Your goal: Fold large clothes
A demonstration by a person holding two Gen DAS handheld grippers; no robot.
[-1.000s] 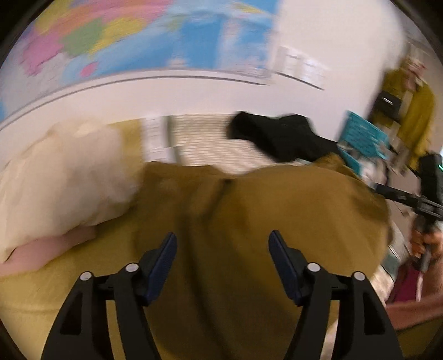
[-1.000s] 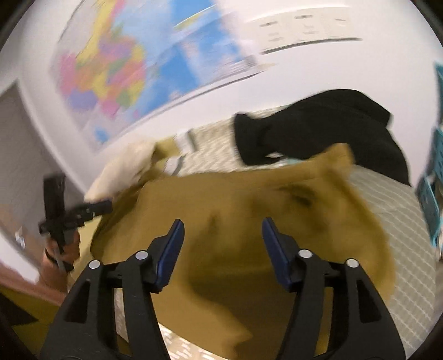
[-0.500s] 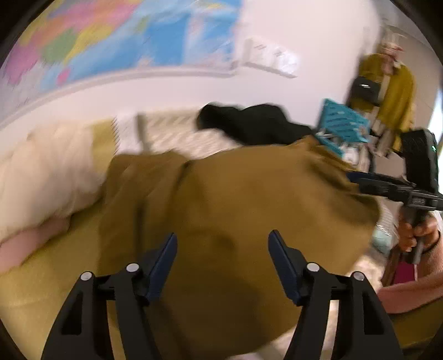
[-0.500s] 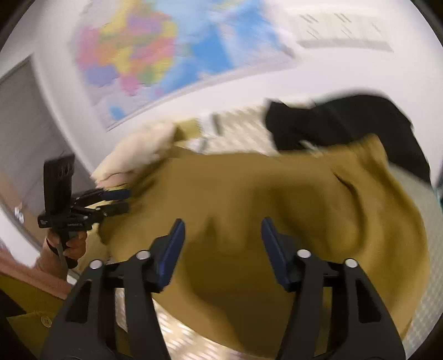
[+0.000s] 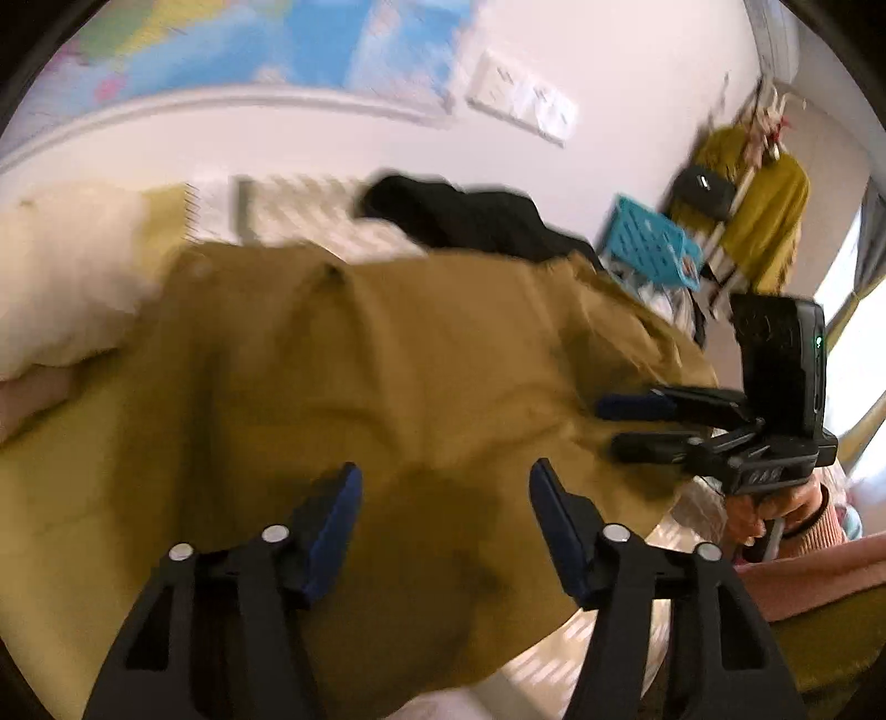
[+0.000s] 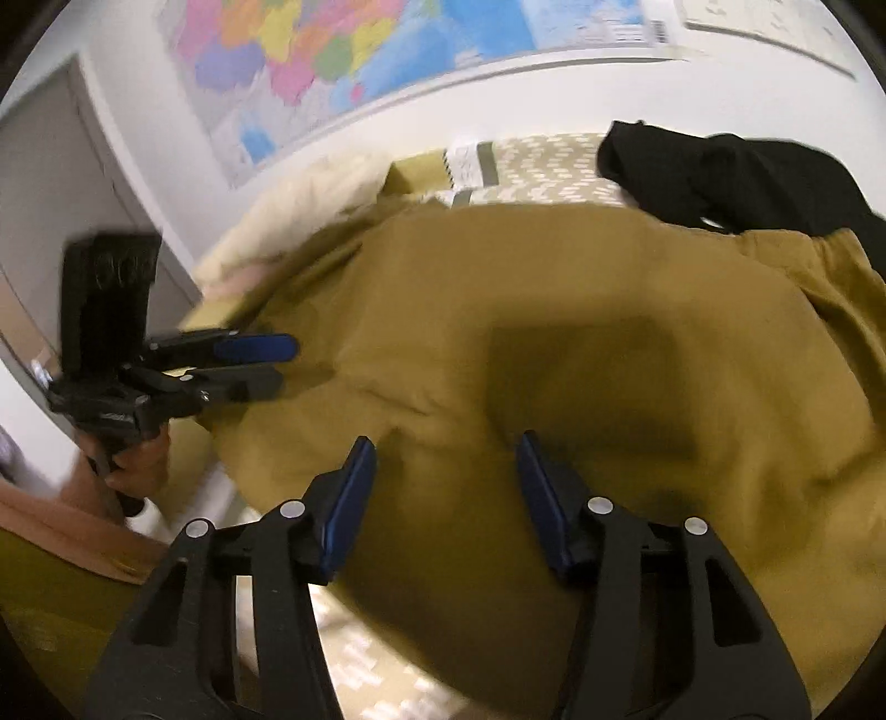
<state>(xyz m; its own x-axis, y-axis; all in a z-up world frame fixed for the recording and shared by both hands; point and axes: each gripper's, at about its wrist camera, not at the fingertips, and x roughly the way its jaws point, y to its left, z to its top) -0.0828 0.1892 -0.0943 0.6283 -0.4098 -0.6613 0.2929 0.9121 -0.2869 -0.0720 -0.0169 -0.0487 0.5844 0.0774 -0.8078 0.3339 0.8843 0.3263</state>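
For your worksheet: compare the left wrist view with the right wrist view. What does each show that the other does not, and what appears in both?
Only the left wrist view shows the turquoise basket, the yellow garment on a rack and the right gripper seen from the side at the cloth's edge.

Only the right wrist view shows the grey door and the left gripper from the side.

Both show the mustard garment spread on the bed, the black garment behind it, the cream bedding and the wall map. Both grippers' jaws have just been closing but grip nothing.
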